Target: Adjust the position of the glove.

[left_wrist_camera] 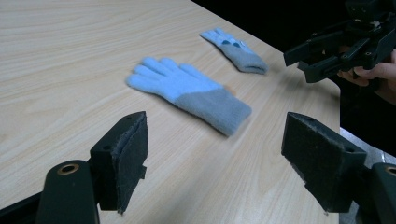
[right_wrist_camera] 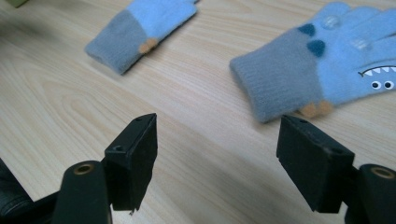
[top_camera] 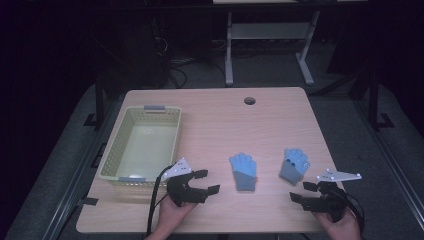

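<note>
Two light blue gloves with grey cuffs lie flat on the wooden table point(top_camera: 215, 125). The left glove point(top_camera: 243, 171) point(left_wrist_camera: 189, 91) point(right_wrist_camera: 140, 25) rests near the middle front. The right glove point(top_camera: 294, 165) point(left_wrist_camera: 235, 47) point(right_wrist_camera: 322, 65) carries a shark face with teeth and eyes. My left gripper point(top_camera: 206, 181) point(left_wrist_camera: 215, 154) stands open near the front edge, left of the left glove, its jaws empty. My right gripper point(top_camera: 302, 191) point(right_wrist_camera: 217, 158) point(left_wrist_camera: 327, 49) is open too, just in front of the right glove's cuff, holding nothing.
A pale yellow plastic basket point(top_camera: 114, 150) sits on the table's left side, beside my left gripper. A round cable hole point(top_camera: 249, 100) is at the far edge. Beyond the table stand a grey frame point(top_camera: 270, 35) and dark floor.
</note>
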### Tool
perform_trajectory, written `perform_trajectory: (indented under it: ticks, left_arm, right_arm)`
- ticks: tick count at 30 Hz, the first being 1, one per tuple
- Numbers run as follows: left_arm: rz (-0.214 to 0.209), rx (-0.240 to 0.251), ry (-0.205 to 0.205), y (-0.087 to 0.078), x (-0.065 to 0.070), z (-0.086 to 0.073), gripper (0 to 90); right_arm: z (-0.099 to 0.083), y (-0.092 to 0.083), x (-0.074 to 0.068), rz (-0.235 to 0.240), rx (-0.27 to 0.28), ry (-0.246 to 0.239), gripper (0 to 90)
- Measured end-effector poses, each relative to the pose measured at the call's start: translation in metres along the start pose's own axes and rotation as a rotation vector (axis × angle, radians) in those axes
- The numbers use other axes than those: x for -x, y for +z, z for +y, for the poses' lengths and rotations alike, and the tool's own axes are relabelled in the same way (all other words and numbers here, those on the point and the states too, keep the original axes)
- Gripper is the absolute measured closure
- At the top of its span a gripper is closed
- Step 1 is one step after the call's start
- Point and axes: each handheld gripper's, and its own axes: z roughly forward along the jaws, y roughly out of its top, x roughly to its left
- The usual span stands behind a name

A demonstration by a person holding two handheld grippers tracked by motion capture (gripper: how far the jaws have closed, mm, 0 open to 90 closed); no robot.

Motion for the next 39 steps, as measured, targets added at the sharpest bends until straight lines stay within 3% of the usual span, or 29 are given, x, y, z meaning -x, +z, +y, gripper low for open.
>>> perform_trajectory:
  ticks: [16, 20, 27, 30, 39]
  left_arm:
    - [0.014, 0.006, 0.010, -0.002, 0.001, -0.001, 22.7]
    - [0.016, 0.013, 0.001, -0.003, -0.001, -0.001, 22.7]
    - [0.020, 0.015, 0.006, -0.004, 0.001, 0.001, 22.7]
    - [0.001, 0.030, -0.009, -0.004, 0.001, 0.001, 22.6]
    - [0.002, 0.026, 0.001, -0.003, 0.003, 0.001, 22.6]
  right_arm:
    - [0.007, 0.002, -0.010, 0.009, 0.004, -0.023, 26.4]
    - [0.016, 0.004, -0.011, 0.020, 0.000, -0.025, 25.8]
    - [0.031, 0.009, -0.016, 0.009, -0.031, -0.072, 26.2]
    - [0.035, 0.011, -0.015, 0.011, -0.042, -0.075, 26.9]
    - [0.053, 0.013, -0.004, 0.017, -0.064, -0.059, 27.9]
